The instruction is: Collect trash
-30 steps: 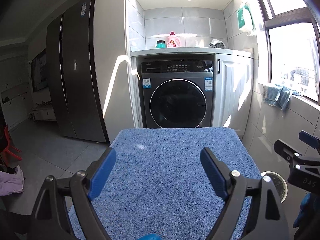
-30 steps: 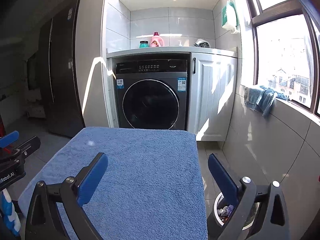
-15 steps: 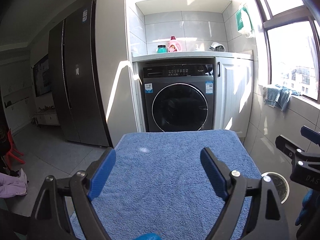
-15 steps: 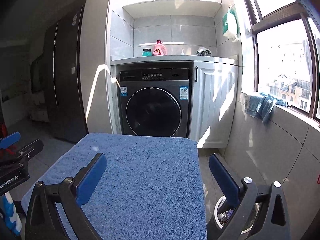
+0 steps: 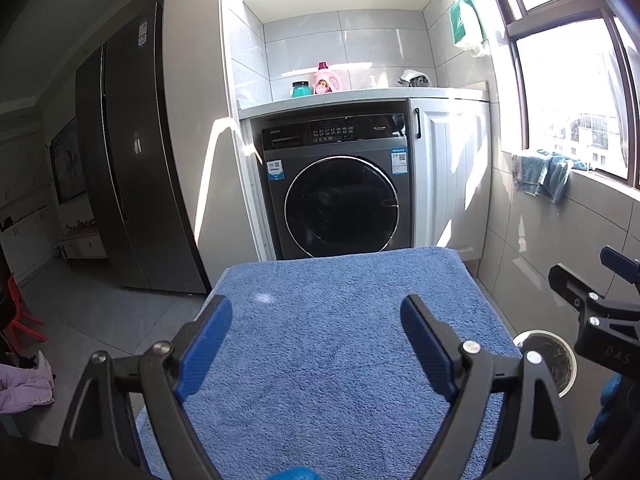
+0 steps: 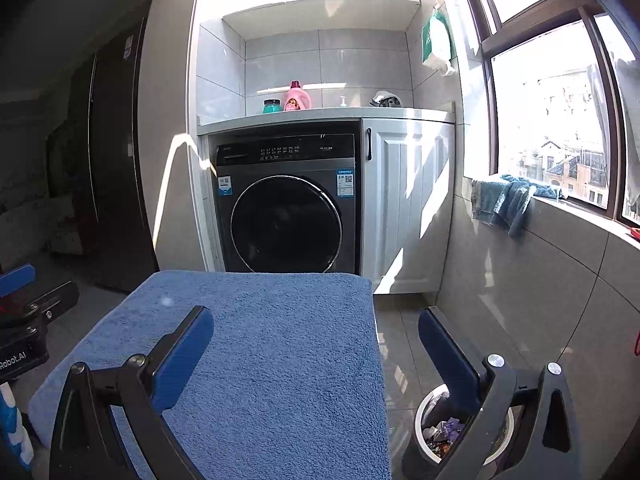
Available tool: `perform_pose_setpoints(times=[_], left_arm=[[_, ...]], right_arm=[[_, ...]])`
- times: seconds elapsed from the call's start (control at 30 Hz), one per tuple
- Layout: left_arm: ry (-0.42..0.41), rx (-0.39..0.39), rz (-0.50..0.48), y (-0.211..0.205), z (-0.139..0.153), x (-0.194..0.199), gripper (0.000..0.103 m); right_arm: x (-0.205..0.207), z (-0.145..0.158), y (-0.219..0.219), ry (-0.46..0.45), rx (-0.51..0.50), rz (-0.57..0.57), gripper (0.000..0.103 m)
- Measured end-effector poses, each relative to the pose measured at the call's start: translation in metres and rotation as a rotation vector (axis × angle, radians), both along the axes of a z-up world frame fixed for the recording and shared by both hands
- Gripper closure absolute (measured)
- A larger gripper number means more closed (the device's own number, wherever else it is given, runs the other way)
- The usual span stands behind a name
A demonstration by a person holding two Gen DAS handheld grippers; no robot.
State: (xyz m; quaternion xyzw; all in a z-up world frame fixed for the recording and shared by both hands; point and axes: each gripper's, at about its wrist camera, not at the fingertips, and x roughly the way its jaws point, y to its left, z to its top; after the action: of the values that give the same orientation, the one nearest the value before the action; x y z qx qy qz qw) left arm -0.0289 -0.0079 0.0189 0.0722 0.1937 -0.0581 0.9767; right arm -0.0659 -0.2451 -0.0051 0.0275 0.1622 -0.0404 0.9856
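The trash bin (image 6: 430, 420) is seen just right of the blue towel (image 6: 280, 360), partly behind the right gripper (image 6: 316, 338); both the right and the left gripper (image 5: 316, 330) are held spread, nothing between.

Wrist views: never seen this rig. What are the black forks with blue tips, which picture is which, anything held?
No robot arm here: a person carries a handheld two-finger gripper in each hand, each with a fisheye camera looking along its fingers. One picture is from the left gripper, the other from the right gripper. Each also catches the other gripper at its edge. Both stand open and hold nothing. Below them is a blue terry towel covering a flat surface; nothing lies on it. Right of it on the floor stands a round white-rimmed trash bin with scraps inside. Behind is a dark front-loading washing machine.
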Motion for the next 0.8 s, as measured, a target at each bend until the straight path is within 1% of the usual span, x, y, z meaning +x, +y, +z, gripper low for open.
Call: perform_pose_setpoints(times=[0.13, 0.5, 0.8], left_arm=[[0.009, 0.020, -0.009, -0.005, -0.003, 0.008, 0.017], [0.011, 0.025, -0.021, -0.007, -0.004, 0.026, 0.017], [0.041, -0.016, -0.031, 0.001, -0.008, 0.044, 0.017]], right_arm=[[0.004, -0.002, -0.007, -0.004, 0.005, -0.026, 0.000], [0.020, 0.000, -0.010, 0.001, -0.010, -0.056, 0.000], [0.037, -0.001, -0.003, 0.030, -0.036, -0.055, 0.000]])
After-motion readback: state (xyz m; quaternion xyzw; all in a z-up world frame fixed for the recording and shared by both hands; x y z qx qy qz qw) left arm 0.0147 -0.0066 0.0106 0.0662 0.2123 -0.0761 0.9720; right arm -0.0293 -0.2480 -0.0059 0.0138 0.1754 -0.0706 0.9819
